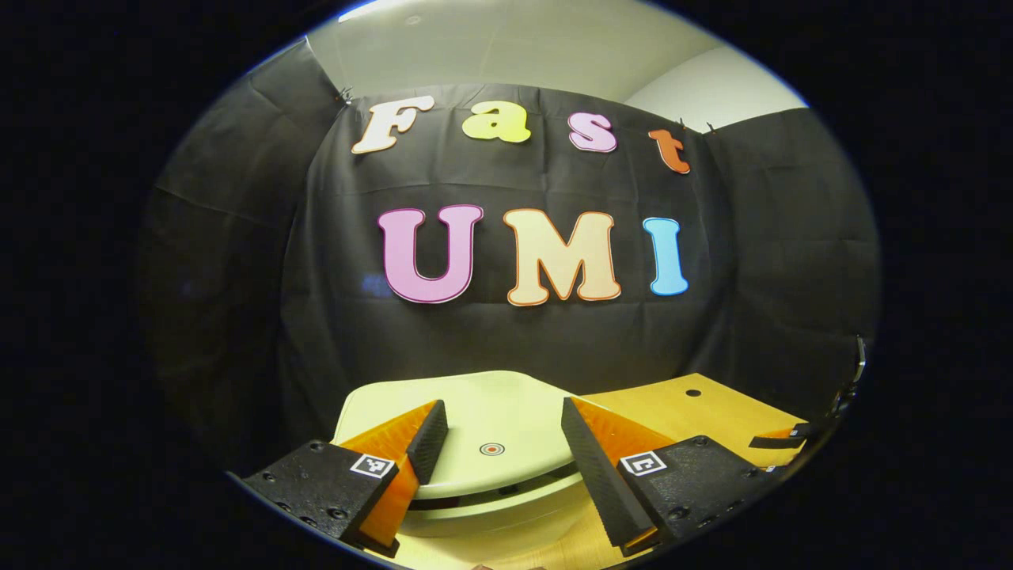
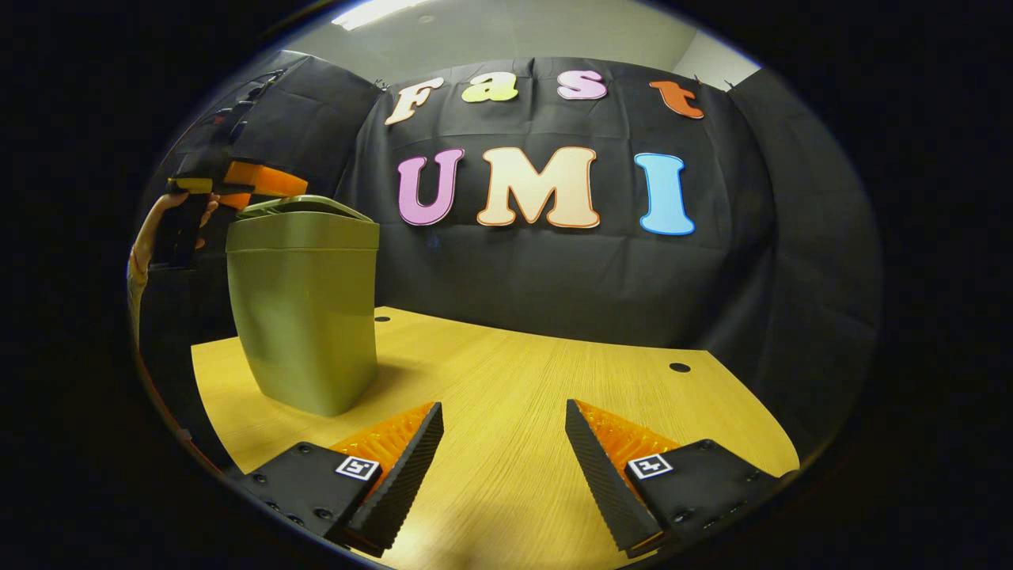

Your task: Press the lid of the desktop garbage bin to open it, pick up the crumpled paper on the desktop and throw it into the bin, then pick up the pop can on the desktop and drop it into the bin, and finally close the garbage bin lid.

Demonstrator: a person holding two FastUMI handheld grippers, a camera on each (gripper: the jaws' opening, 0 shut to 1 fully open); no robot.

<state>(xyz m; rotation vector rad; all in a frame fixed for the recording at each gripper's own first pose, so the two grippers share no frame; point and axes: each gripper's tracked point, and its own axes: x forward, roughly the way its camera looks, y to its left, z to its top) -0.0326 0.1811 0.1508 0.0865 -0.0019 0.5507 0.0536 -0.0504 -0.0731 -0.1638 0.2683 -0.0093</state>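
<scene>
The pale green garbage bin [image 2: 305,317] stands on the wooden table [image 2: 554,380] at the left of the right gripper view, its lid [image 2: 301,207] down on top. In the left gripper view the lid [image 1: 475,427] lies just below me, with a small red ring mark [image 1: 491,449] on it. My left gripper [image 1: 502,404] hovers open over the lid, one finger on either side of the mark. A hand [image 2: 158,226] holds that left gripper [image 2: 237,186] above the bin's far side. My right gripper [image 2: 503,405] is open low over bare table to the right of the bin, with nothing between its fingers.
The table [image 1: 696,412] has small round holes [image 2: 679,367] near its back edge. Black cloth walls close the booth behind and on both sides. A wide stretch of tabletop lies right of the bin.
</scene>
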